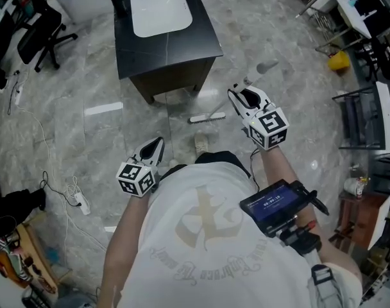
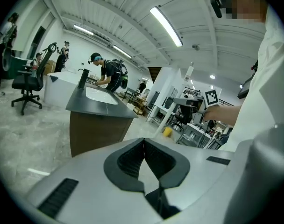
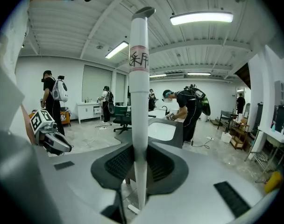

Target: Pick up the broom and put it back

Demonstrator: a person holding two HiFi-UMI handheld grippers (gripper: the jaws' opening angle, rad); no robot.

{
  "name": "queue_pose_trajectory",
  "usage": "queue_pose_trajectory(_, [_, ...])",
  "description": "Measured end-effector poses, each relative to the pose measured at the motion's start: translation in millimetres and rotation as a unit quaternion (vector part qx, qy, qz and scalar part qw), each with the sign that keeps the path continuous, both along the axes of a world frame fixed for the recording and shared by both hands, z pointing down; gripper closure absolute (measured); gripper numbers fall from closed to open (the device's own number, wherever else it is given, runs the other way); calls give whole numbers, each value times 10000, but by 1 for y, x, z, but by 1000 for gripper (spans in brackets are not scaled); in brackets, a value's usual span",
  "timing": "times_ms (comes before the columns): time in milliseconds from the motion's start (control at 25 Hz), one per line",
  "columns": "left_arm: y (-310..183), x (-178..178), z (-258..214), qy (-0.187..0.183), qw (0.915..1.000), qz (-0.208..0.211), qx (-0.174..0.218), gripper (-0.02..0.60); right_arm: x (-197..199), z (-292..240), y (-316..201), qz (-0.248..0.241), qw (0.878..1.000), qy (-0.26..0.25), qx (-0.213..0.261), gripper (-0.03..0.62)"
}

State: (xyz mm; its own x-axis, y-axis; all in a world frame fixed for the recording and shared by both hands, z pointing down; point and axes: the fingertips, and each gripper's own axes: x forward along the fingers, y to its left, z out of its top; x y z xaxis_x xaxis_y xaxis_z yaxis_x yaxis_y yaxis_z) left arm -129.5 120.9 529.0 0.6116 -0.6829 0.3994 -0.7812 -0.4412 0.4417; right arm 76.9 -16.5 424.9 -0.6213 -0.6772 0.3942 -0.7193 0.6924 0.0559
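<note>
Broom (image 3: 139,78) handle upright, clamped between right gripper (image 3: 140,155) pads, red-lettered label shown by right gripper view alone, head view adds brush end (image 1: 206,117) near dark cabinet (image 1: 163,56), floor contact indeterminable, handle foreshortened, left gripper (image 2: 143,143) jaws closed together, empty.

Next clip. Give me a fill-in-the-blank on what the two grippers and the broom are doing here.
1. The right gripper is shut on the white ____ of the broom.
2. The left gripper has its jaws ____, with nothing between them.
3. The black cabinet near the broom has a white ____ set in its top.

Missing words: handle; shut; sink.
</note>
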Motion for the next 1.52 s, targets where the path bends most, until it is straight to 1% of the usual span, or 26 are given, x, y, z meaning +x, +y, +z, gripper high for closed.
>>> queue_pose_trajectory(280, [-28,31,-1,-37,9998,172,-117,569,51,28,-37,91,9997,67,-236,497])
queue_pose_trajectory(480, [-49,44,0,-207,9995,143,-207,569,84,58,-58,17,9988,208,-440,497])
queue_pose_trajectory(760, [-80,61,0,-376,9988,120,-301,569,119,103,-92,-122,9959,597,-676,497])
queue_pose_trajectory(920, [-97,74,-1,-521,9980,189,-307,569,135,126,-108,-217,9931,799,-827,499])
queue_pose_trajectory(1160, [-121,92,-2,-589,9975,231,-310,569,155,171,-118,-610,9834,1325,-1079,497])
queue_pose_trajectory(1280, [-128,91,-1,-631,9972,156,-360,569,160,189,-120,-865,9774,1501,-1212,499])
queue_pose_trajectory(1520, [-135,83,5,-698,9962,-61,-525,569,165,207,-134,-1526,9621,1890,-1240,499])
